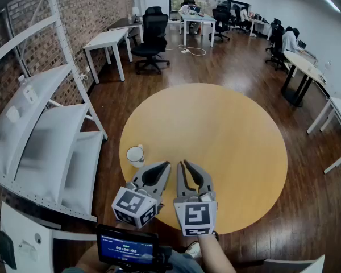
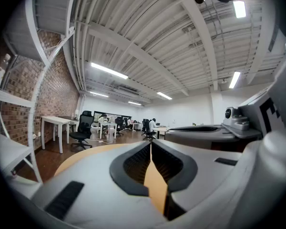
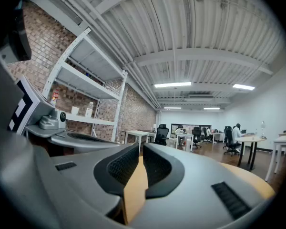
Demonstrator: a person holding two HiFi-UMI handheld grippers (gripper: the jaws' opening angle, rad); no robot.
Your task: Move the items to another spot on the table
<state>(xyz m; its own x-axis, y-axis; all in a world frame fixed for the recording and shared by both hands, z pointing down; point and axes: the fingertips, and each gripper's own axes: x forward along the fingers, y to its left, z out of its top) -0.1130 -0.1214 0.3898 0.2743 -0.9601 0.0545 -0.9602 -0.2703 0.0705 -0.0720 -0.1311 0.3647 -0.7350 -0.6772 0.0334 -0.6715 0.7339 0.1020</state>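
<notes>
A white cup (image 1: 136, 155) stands near the left edge of the round wooden table (image 1: 227, 135). Both grippers hover side by side over the table's near edge, just right of the cup and apart from it. The jaws of the left gripper (image 1: 166, 165) are shut with nothing between them, and its own view shows the tips of this left gripper (image 2: 151, 145) meeting over the tabletop. The right gripper (image 1: 181, 164) is likewise shut and empty, and the right gripper (image 3: 140, 150) shows its tips touching. Neither gripper view shows the cup.
A white metal shelf unit (image 1: 42, 135) stands close on the left against a brick wall. A black office chair (image 1: 152, 38) and white desks (image 1: 108, 41) lie beyond the table. A small screen device (image 1: 128, 246) sits at the bottom, near the person's body.
</notes>
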